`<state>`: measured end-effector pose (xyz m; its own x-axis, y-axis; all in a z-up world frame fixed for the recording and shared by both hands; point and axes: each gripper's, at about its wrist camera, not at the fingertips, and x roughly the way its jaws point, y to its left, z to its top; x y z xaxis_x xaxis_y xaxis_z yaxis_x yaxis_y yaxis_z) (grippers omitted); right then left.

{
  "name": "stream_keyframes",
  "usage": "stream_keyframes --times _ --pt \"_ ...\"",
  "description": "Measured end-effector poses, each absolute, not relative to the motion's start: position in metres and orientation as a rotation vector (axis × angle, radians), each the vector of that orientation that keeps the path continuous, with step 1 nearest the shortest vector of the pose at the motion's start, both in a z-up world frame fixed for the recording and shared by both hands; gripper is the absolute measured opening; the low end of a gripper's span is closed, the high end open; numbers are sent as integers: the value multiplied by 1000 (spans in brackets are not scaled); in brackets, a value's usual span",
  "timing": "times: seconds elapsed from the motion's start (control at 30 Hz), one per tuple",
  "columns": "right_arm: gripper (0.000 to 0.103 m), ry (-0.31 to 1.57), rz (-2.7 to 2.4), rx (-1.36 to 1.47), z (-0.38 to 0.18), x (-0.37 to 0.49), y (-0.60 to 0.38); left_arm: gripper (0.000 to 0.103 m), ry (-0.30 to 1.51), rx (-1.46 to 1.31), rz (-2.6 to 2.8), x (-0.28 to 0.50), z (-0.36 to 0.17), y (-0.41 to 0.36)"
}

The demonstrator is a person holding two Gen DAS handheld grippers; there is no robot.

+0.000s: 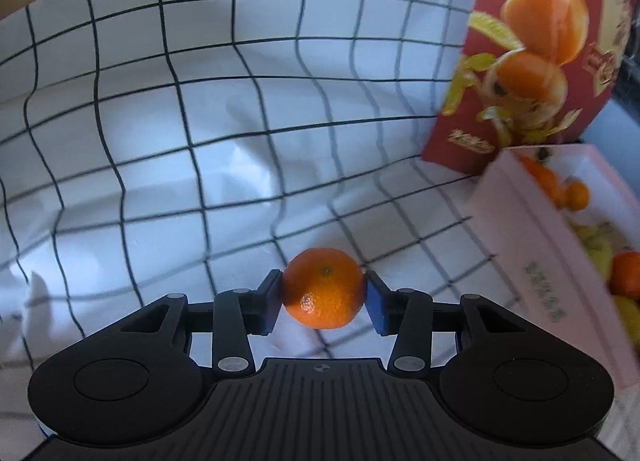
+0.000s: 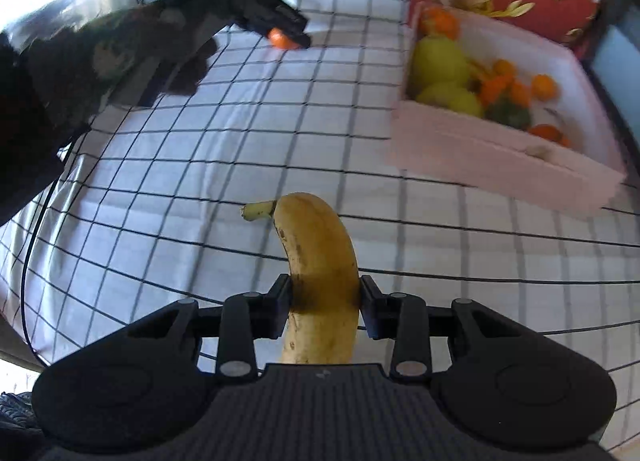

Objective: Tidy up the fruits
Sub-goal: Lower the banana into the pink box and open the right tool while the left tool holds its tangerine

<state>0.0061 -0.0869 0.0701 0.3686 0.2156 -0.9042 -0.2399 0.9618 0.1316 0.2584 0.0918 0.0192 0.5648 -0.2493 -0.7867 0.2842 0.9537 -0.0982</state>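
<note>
Both tongs clamped: left tongs (image 1: pixel 324 295) w/ tangerine (image 1: pixel 323 288), right tongs (image 2: pixel 324 307) w/ banana (image 2: pixel 318 261).

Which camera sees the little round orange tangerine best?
The left wrist view: the small round orange tangerine fills the middle, sharp and close, clamped by the left gripper. The right wrist view shows only a tiny blurred orange bit, far off.

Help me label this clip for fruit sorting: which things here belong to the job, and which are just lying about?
Part of the job:
- small round orange mandarin, clamped in the left gripper
- curved yellow banana, clamped in the right gripper
- pale pink fruit box

Just there:
- red printed carton
- white black-gridded tablecloth
</note>
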Motion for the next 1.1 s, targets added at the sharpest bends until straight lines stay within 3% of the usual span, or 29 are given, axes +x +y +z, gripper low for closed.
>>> stream_keyframes --times 0.27,0.53,0.77,1.1 --pt "35 1116 270 -30 91 2 -133 49 880 -73 -420 172 51 71" --pt "35 1045 235 -45 119 9 -185 49 960 -231 -474 85 43 33" --pt "35 876 225 -108 158 51 -227 49 956 -268 -458 53 55 18" --pt "35 902 273 -355 116 175 -223 49 895 -306 -327 24 76 31"
